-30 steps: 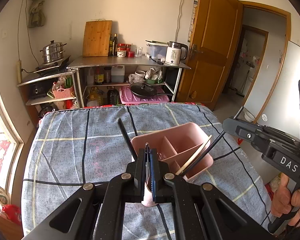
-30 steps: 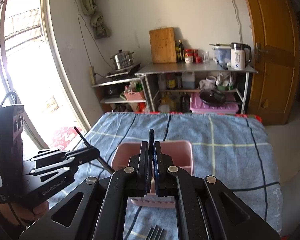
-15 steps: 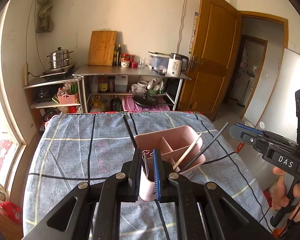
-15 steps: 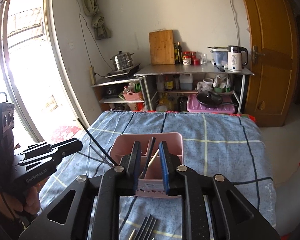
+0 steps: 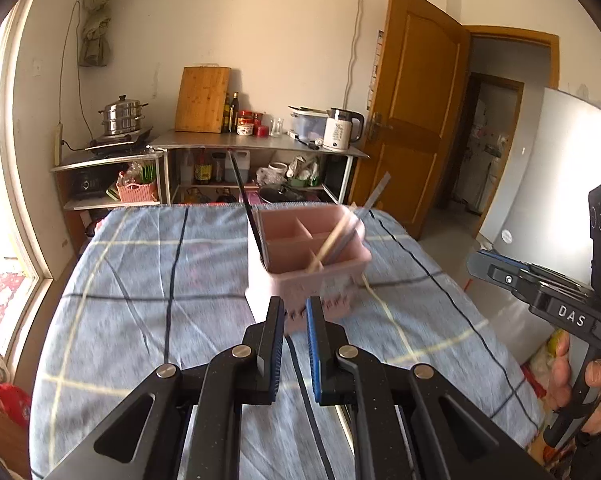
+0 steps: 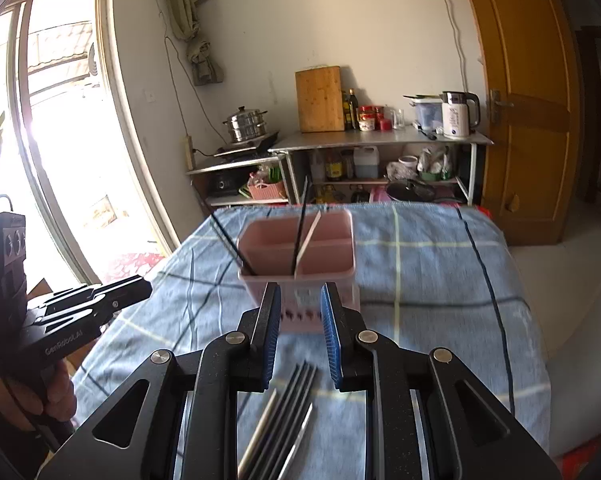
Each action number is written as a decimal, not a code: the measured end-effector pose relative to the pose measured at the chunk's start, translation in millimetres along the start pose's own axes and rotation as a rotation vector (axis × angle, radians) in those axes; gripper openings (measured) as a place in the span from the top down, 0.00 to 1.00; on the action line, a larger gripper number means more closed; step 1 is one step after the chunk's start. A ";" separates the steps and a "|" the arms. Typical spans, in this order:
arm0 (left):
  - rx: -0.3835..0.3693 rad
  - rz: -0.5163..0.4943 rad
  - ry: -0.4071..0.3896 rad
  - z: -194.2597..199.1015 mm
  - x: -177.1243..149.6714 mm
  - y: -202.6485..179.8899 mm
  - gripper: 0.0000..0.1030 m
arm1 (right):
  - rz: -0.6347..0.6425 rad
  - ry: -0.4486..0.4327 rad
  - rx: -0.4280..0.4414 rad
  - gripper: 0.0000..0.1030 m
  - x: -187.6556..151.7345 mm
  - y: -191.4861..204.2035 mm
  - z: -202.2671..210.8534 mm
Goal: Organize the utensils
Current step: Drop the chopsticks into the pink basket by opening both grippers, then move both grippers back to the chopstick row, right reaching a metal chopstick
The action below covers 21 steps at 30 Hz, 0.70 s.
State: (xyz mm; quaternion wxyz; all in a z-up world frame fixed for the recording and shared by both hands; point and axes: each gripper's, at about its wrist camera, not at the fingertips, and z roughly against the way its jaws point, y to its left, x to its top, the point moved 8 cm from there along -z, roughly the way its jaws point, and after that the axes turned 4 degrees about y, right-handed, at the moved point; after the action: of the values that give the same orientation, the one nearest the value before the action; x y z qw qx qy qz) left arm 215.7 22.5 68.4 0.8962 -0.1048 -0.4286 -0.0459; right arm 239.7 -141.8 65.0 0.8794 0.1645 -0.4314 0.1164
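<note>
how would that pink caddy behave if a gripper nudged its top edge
The pink caddy looks like thin, light plastic, so it would probably slide on the blue cloth. It stands fairly tall, and the chopsticks lean above its rim, so a high nudge might tip it.

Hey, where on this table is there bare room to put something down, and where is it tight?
Bare cloth lies left of the pink caddy, toward the window, and to its right, toward the door. It is crowded in the middle: the caddy holds chopsticks, and loose utensils lie on the near side under the right gripper.
</note>
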 end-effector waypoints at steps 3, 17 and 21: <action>-0.010 -0.001 0.013 3.7 -19.4 -7.8 0.90 | -0.010 0.021 -0.002 0.79 -18.0 -2.1 2.8; -0.016 0.021 0.061 8.5 -80.6 -15.3 0.90 | -0.071 0.145 0.009 0.79 -102.4 -6.7 3.6; -0.019 0.029 0.092 0.4 -94.3 -14.0 0.90 | -0.076 0.173 0.007 0.79 -114.4 -6.8 -2.6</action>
State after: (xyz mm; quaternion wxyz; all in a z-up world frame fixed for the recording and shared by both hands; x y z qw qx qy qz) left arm 153.8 8.2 -2.6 0.9144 -0.1174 -0.3852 -0.0417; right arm 175.2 -154.2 -29.0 0.9165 0.1733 -0.3470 0.0980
